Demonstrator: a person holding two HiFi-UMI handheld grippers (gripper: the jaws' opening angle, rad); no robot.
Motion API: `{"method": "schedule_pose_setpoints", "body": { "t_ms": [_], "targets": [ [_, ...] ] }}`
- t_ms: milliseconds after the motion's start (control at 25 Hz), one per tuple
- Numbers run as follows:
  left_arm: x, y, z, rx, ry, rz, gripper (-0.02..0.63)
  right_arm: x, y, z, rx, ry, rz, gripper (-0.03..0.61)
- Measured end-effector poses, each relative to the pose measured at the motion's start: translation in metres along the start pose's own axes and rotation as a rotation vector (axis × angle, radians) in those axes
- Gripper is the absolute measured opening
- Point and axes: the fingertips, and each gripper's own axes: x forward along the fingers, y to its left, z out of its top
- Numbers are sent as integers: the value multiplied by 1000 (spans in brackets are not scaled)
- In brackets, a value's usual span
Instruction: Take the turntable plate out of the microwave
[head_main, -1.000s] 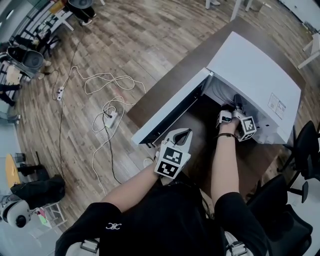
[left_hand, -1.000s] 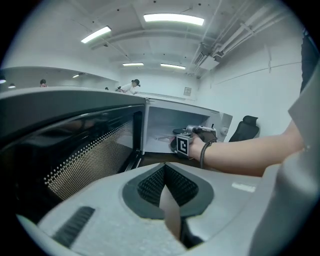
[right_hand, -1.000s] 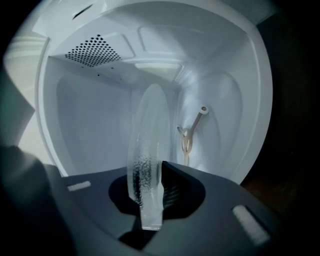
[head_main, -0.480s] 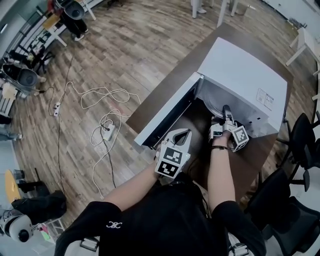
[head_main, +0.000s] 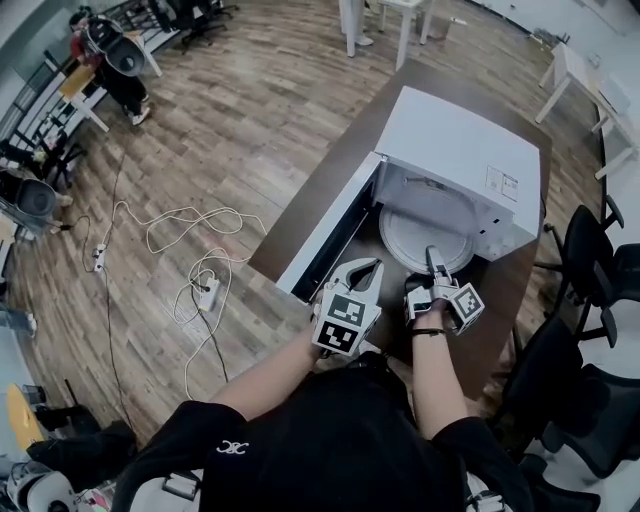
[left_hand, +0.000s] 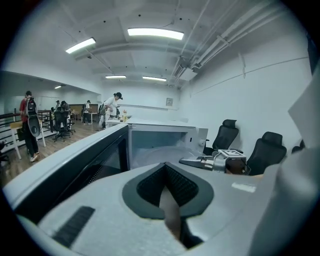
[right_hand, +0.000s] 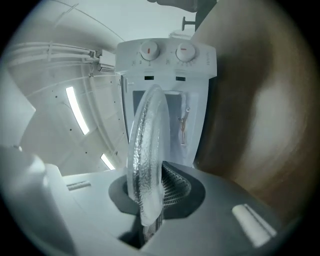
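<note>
The white microwave stands on the brown table, with its door swung open to the left. The round glass turntable plate hangs level at the mouth of the cavity, mostly outside it. My right gripper is shut on the plate's near rim. In the right gripper view the plate shows edge-on between the ribbed pads. My left gripper hovers beside the door's inner face, shut and empty. In the left gripper view, its tips meet.
Black office chairs crowd the table's right side. A power strip and white cables lie on the wooden floor to the left. The microwave's two knobs face my right gripper. People stand far off across the room.
My right gripper has drawn back toward me out of the cavity, bringing the glass plate with it. My left gripper has stayed near the door.
</note>
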Motion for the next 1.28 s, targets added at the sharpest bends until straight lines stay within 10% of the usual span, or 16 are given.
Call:
{"method": "schedule_pose_setpoints", "body": {
  "t_ms": [1280],
  "targets": [
    [-8, 18, 14, -34, -42, -44, 9, -57, 41, -27, -30, 48, 119, 38]
  ]
}}
